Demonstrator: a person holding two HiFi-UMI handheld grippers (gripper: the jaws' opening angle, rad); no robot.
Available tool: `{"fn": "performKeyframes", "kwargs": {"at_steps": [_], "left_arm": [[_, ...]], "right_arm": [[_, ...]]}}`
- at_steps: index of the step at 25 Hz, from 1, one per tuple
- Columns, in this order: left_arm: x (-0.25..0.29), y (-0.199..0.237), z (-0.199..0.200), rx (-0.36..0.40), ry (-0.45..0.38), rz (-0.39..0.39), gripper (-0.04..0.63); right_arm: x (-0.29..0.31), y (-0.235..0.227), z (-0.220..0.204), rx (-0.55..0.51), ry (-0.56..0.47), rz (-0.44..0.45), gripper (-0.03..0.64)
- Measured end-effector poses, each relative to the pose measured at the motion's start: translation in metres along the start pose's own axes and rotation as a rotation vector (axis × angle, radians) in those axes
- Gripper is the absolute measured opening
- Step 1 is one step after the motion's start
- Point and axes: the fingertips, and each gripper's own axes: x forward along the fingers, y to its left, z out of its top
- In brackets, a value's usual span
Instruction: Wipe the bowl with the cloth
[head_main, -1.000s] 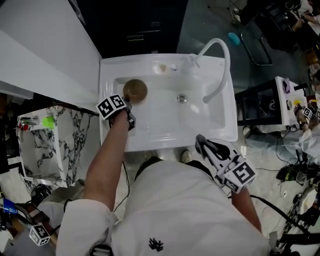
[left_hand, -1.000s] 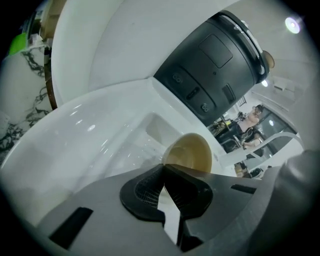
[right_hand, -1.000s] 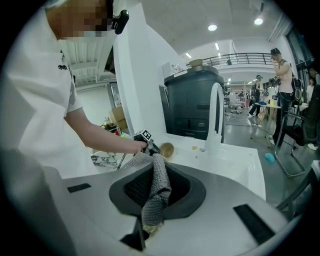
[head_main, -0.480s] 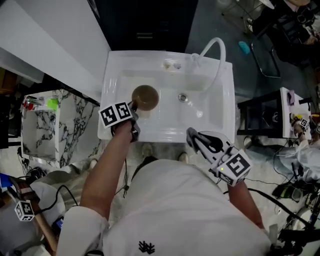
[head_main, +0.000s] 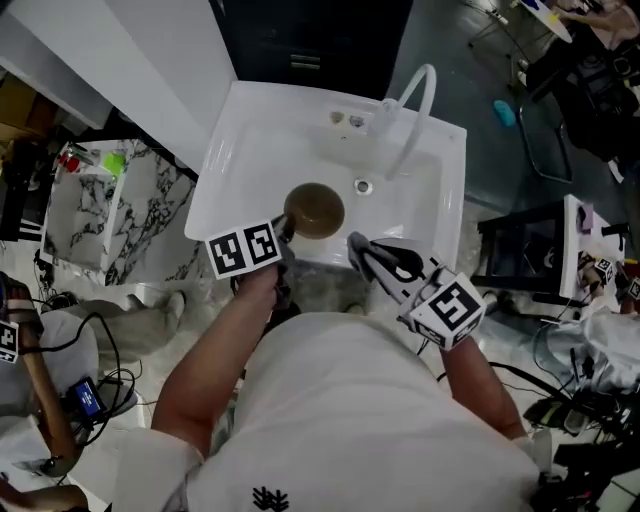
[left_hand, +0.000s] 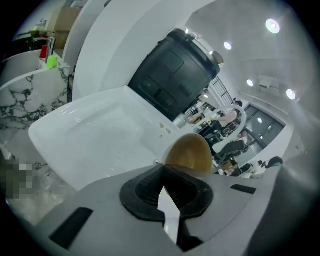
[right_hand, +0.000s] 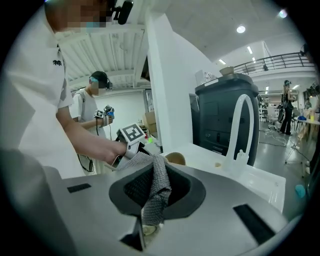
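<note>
The only print in sight is the black-and-white square pattern on each gripper's marker cube, the left one (head_main: 245, 250) and the right one (head_main: 447, 308), plus a small dark emblem (head_main: 265, 497) low on the person's white shirt, too small to read.

The bowl (head_main: 315, 210) is round, brown and smooth, with a thin rim and a golden inside in the left gripper view (left_hand: 190, 152). It sits over the middle of the sink (head_main: 250, 150), just near and left of the drain (head_main: 362, 186). Whether it rests on the basin floor cannot be told.

The left gripper (head_main: 284, 228) is clenched on the bowl's near left rim. Its ribbed black pads (left_hand: 145, 187) meet at the edge, with only a sliver of light lower down.

The right gripper (head_main: 358, 246) is at the sink's near edge, just right of the bowl. It grasps the cloth (right_hand: 155, 192), a grey, coarse-woven rag bunched into a fold between the jaws. One end hangs below the pads and the other spreads out beyond them.

The sink is glossy white and rectangular with rounded corners. A white arched faucet (head_main: 415, 110) rises at its far right. To the left stands a counter (head_main: 110, 215) veined like marble, with a small green thing (head_main: 113, 160) on it.
</note>
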Motion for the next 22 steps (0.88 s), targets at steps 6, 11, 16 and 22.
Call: {"fn": "performKeyframes", "kwargs": {"at_steps": [6, 11, 16, 22], "left_arm": [[-0.012, -0.047, -0.031, 0.008, -0.023, 0.013, 0.015], [-0.008, -0.076, -0.057, 0.025, -0.014, 0.033, 0.015], [-0.005, -0.093, -0.077, 0.071, 0.009, 0.057, 0.015], [-0.001, -0.115, -0.094, 0.132, 0.038, 0.049, 0.015]], "right_arm": [[-0.001, -0.007, -0.017, -0.089, 0.068, -0.01, 0.037], [-0.008, -0.018, -0.047, -0.192, 0.188, -0.056, 0.037], [-0.014, -0.019, -0.078, -0.333, 0.317, -0.085, 0.037], [-0.022, -0.003, -0.1, -0.387, 0.389, -0.045, 0.037]]}}
